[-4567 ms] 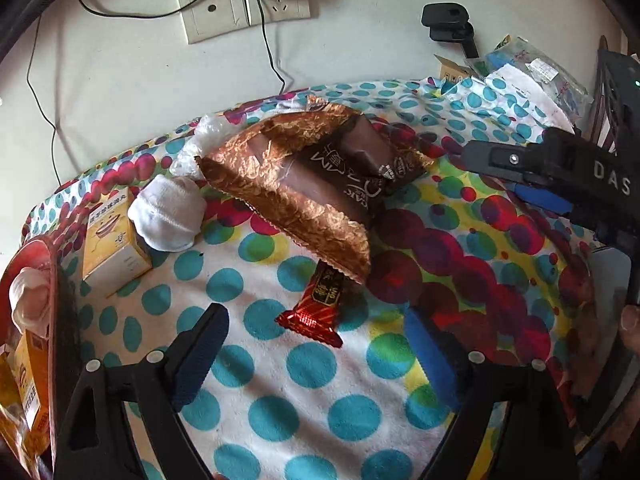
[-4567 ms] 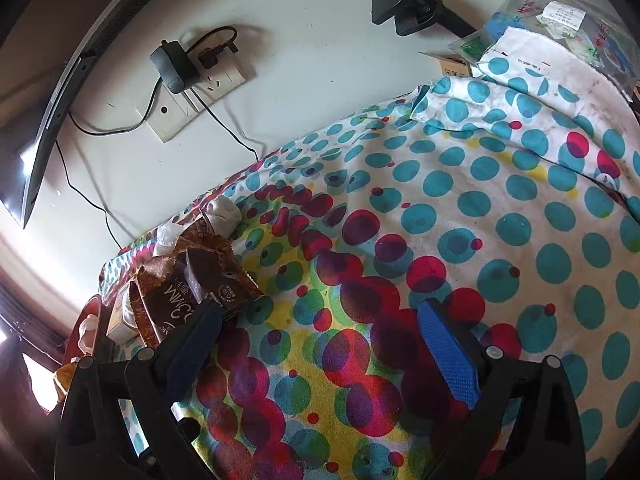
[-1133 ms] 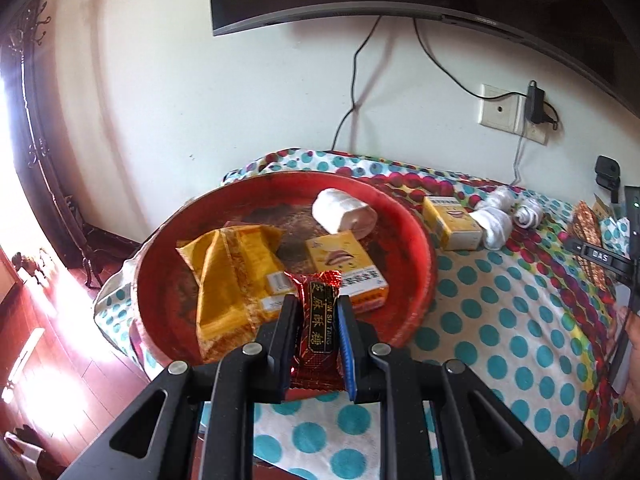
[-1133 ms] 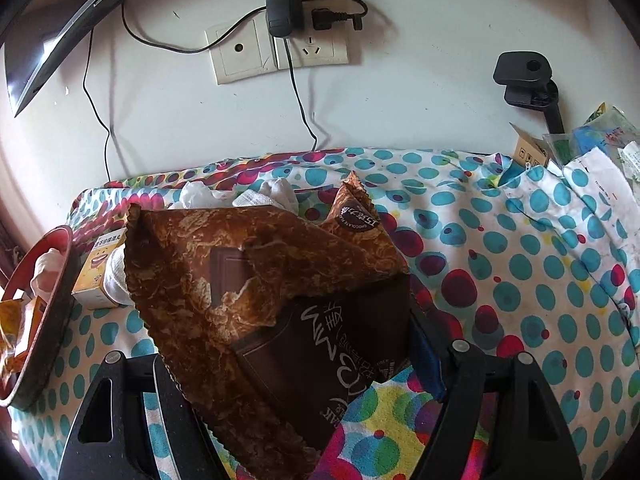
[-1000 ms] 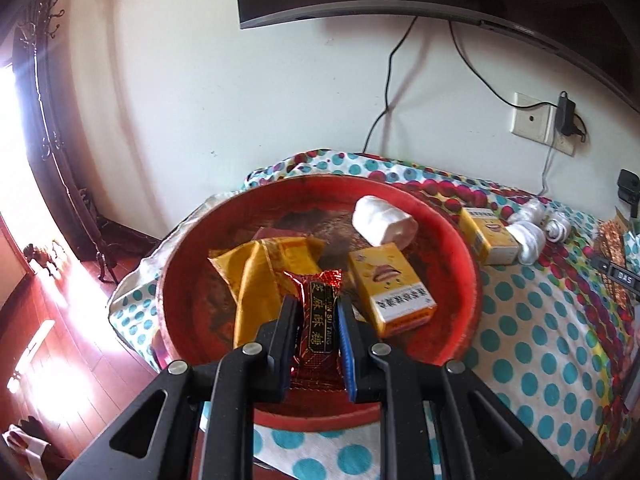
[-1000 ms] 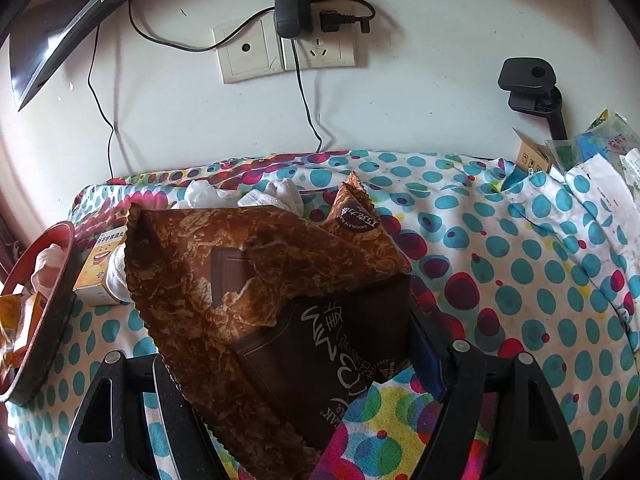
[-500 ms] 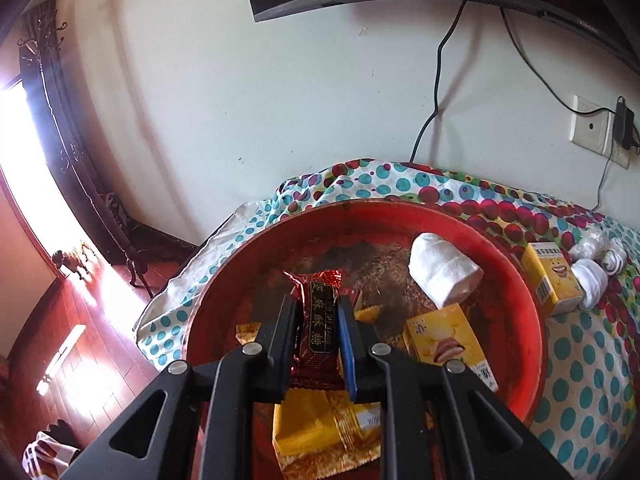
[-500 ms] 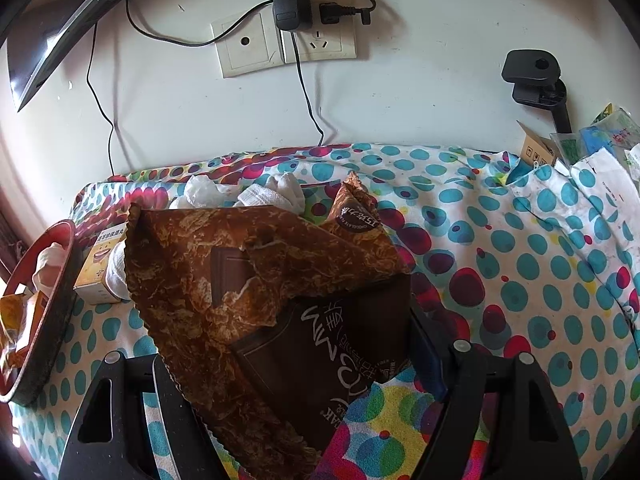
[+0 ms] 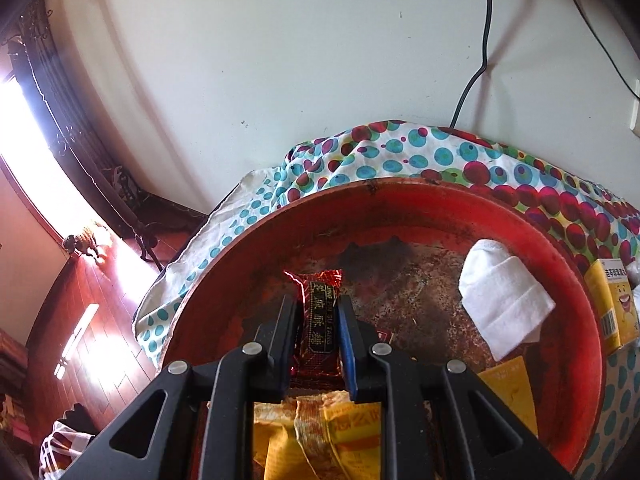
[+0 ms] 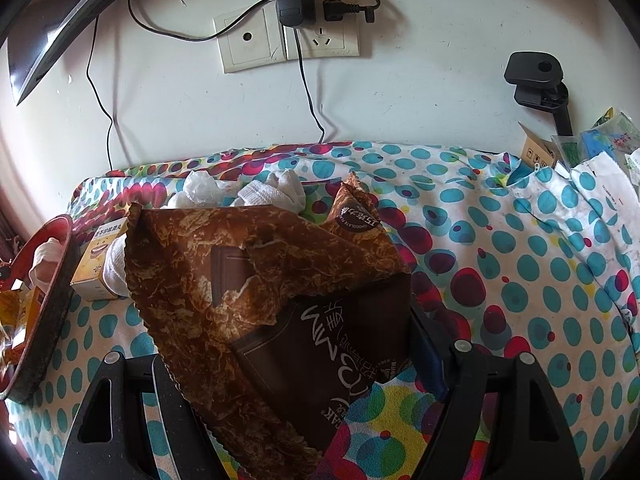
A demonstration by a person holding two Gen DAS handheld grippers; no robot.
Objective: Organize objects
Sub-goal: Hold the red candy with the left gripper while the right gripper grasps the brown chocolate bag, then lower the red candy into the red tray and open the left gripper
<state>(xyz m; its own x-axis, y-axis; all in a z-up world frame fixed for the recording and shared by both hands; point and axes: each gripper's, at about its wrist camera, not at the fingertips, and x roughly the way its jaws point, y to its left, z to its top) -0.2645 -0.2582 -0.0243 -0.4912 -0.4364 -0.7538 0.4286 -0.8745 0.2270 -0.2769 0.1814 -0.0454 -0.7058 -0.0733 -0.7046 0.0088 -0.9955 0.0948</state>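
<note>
My left gripper [image 9: 318, 304] is shut on a red candy bar [image 9: 322, 320] with a black label. It hangs over the inside of the round red tray [image 9: 400, 196], near its left part. In the tray lie a white rolled cloth [image 9: 504, 300] and yellow packets [image 9: 340, 432], which sit under the gripper's body. My right gripper [image 10: 290, 340] is shut on a large brown snack bag [image 10: 248, 264], which spans its jaws above the dotted tablecloth [image 10: 520, 240]. The bag hides the left finger's pad.
A yellow box [image 10: 100, 264] and white rolled socks [image 10: 276, 194] lie on the cloth between the tray rim [image 10: 52, 292] and the bag. Wall sockets with cables [image 10: 288, 40] are behind. Packets and a black clamp [image 10: 536, 76] crowd the far right. The table's edge drops to a wood floor [image 9: 80, 320].
My left gripper has carried the candy bar leftward and lower over the tray, so the yellow packet now lies beneath it. The right gripper and its bag have not moved.
</note>
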